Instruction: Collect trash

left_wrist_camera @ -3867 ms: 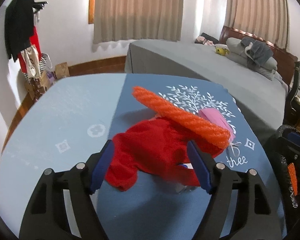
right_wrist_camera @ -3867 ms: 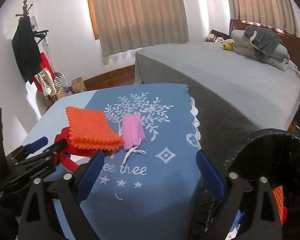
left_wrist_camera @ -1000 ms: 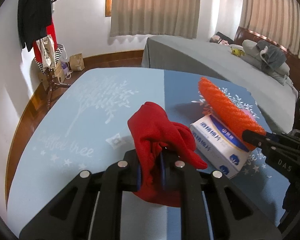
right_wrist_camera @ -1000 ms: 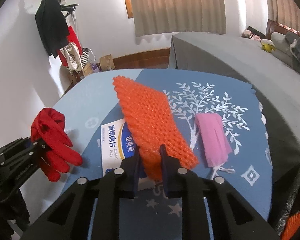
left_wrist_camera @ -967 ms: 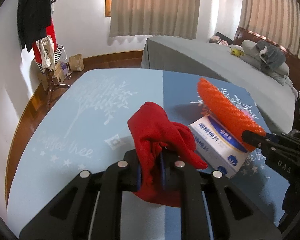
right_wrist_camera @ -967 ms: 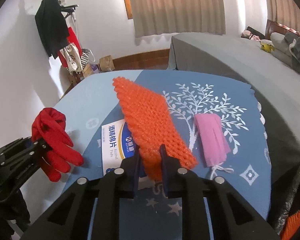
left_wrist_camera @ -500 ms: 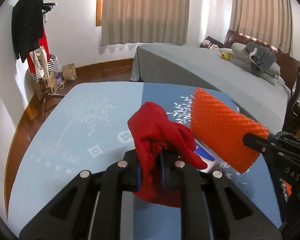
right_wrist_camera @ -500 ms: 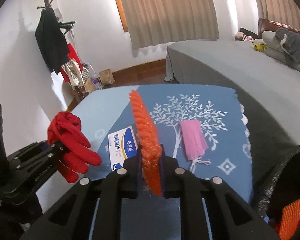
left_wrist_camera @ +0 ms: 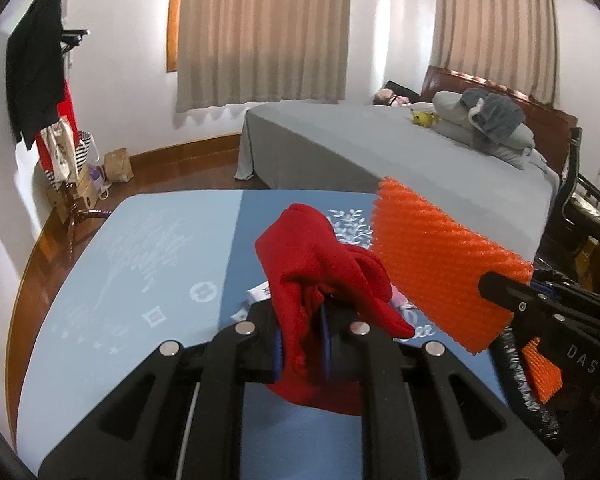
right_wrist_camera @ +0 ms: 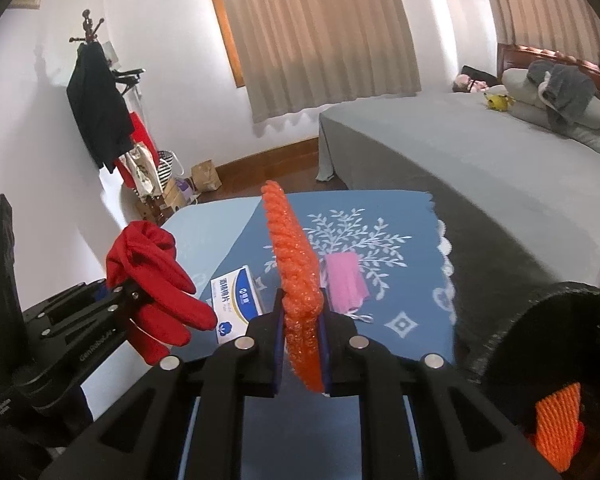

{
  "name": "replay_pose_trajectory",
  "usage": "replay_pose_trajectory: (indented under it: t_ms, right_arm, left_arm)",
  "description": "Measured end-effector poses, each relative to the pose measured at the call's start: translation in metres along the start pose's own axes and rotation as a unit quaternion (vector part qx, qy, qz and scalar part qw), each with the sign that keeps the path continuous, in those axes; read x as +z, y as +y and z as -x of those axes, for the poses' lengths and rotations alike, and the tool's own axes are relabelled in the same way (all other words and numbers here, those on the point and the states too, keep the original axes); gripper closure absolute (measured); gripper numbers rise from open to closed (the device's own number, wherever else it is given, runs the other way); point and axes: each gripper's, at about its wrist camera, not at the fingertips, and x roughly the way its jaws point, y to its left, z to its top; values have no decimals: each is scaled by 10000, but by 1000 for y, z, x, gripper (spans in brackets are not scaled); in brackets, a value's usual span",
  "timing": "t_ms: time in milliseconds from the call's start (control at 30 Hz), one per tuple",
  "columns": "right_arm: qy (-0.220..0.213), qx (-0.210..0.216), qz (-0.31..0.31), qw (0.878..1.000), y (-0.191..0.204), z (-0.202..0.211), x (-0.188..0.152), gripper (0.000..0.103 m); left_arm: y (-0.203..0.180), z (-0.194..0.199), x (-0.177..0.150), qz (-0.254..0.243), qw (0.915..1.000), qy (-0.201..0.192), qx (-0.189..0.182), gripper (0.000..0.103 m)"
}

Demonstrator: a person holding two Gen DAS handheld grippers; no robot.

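Observation:
My left gripper (left_wrist_camera: 300, 344) is shut on a crumpled red cloth (left_wrist_camera: 324, 276) and holds it above the blue table; it also shows in the right wrist view (right_wrist_camera: 152, 280). My right gripper (right_wrist_camera: 302, 340) is shut on an orange foam net pad (right_wrist_camera: 296, 276), held on edge above the table; the pad also shows in the left wrist view (left_wrist_camera: 440, 264). A white and blue box (right_wrist_camera: 236, 304) and a pink face mask (right_wrist_camera: 346, 280) lie on the tablecloth (right_wrist_camera: 380, 240). A black trash bag (right_wrist_camera: 540, 340) stands open at the right with an orange piece (right_wrist_camera: 556, 420) inside.
A grey bed (right_wrist_camera: 460, 152) stands behind the table. A coat rack (right_wrist_camera: 100, 112) with clothes and bags stands by the left wall. A dark chair (left_wrist_camera: 580, 216) is at the right. The table's left half (left_wrist_camera: 140, 264) is light blue cloth.
Both grippers closed on their items since 3.9 s ago and lifted them. Over the last second both rose and swung right toward the bag; the box came into view where the pad lay.

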Motion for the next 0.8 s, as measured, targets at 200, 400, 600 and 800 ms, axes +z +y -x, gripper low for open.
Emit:
replay_pose_trajectory:
  t_ms: [200, 400, 600, 800]
  right_arm:
    - [-147, -160, -118, 9997, -17, 26, -2, 89]
    - [-353, -330, -236, 9986, -37, 56, 0, 89]
    - [-534, -554, -358, 9964, -57, 84, 0, 89]
    - [-636, -795, -483, 9936, -79, 107, -6, 89]
  left_arm:
    - [-24, 8, 1, -96, 9998, -58, -174, 90]
    - [-53, 16, 2, -252, 9988, -106, -409, 89]
    - [-86, 23, 4, -399, 9966, -188, -693, 89]
    - [-119, 30, 4, -572, 9933, -259, -971, 89]
